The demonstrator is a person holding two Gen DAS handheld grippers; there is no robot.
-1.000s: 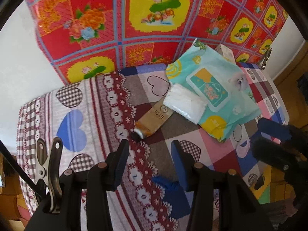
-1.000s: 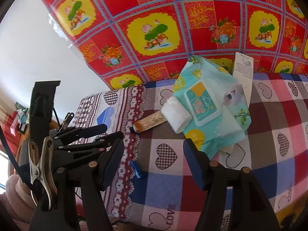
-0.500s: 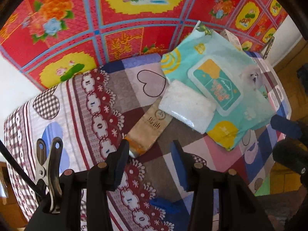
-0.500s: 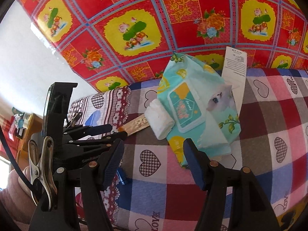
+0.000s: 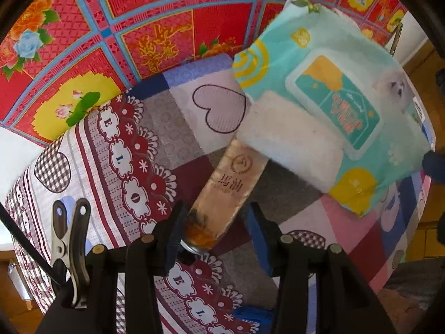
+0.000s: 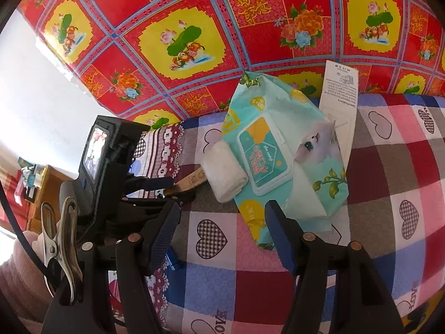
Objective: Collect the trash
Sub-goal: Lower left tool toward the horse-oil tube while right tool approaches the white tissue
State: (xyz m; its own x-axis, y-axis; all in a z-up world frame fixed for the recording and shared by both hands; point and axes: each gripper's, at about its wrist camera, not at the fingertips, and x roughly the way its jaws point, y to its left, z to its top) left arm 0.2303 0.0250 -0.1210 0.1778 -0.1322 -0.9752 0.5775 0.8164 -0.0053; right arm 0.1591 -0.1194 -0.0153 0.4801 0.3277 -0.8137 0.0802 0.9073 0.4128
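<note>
Lying at lower centre, the soft, light, squeezed tube (image 5: 230, 192) is framed at its cap end by the left gripper (image 5: 214, 231), fingers apart; the right gripper (image 6: 222, 236) is also held apart, empty.

One wet-wipe pack (image 6: 281, 156), one white roll (image 6: 224, 172), one gold tube (image 5: 229, 192), one paper leaflet (image 6: 339, 103), two grippers.

Patchwork heart cloth (image 6: 319, 253) lying under a bright floral wall covering (image 6: 194, 22)

A wooden cabinet (image 6: 41, 192) is standing at far left, and a metal clip (image 5: 71, 247) is hanging in the near foreground, beside a pale sleeve (image 6: 19, 275) showing at the bottom corner.
</note>
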